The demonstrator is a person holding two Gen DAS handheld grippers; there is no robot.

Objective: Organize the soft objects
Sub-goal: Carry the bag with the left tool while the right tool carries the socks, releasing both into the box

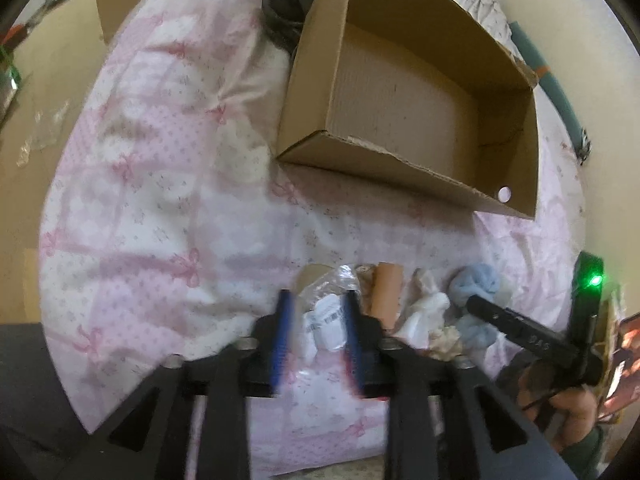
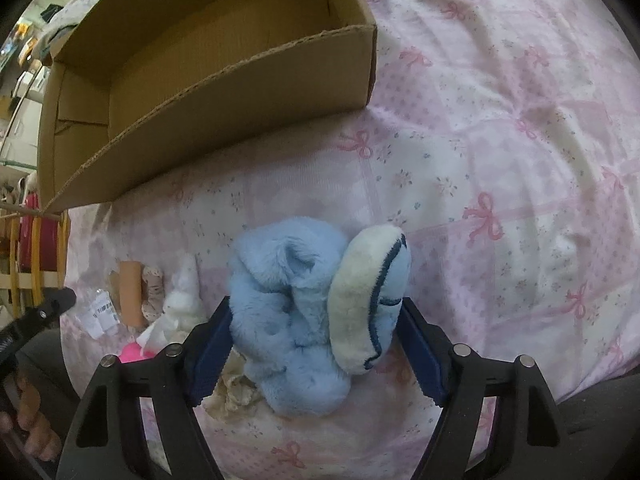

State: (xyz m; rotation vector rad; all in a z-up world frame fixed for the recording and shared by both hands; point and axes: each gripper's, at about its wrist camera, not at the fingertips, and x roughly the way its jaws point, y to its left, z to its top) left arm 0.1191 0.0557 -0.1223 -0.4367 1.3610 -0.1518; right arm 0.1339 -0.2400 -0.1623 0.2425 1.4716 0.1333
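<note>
A light blue plush toy (image 2: 296, 320) with a cream face lies on the pink bedspread. My right gripper (image 2: 316, 332) has its blue pads on both sides of the toy and is closed on it. In the left wrist view the toy (image 1: 476, 284) shows at lower right with the right gripper's finger on it. My left gripper (image 1: 318, 320) is open around a clear plastic packet with a white label (image 1: 326, 312), without pinching it. A tan roll (image 1: 386, 288), a white plush rabbit (image 2: 182, 304) and beige cloth (image 2: 230, 398) lie beside them. An open, empty cardboard box (image 1: 400, 168) stands beyond.
A dark bundle of clothing (image 1: 290, 4) lies behind the box. A pink object (image 2: 134, 354) sits near the white rabbit. The bed's edge and the floor (image 1: 52, 80) are to the left. A wooden rack (image 2: 32, 264) stands beyond the bed.
</note>
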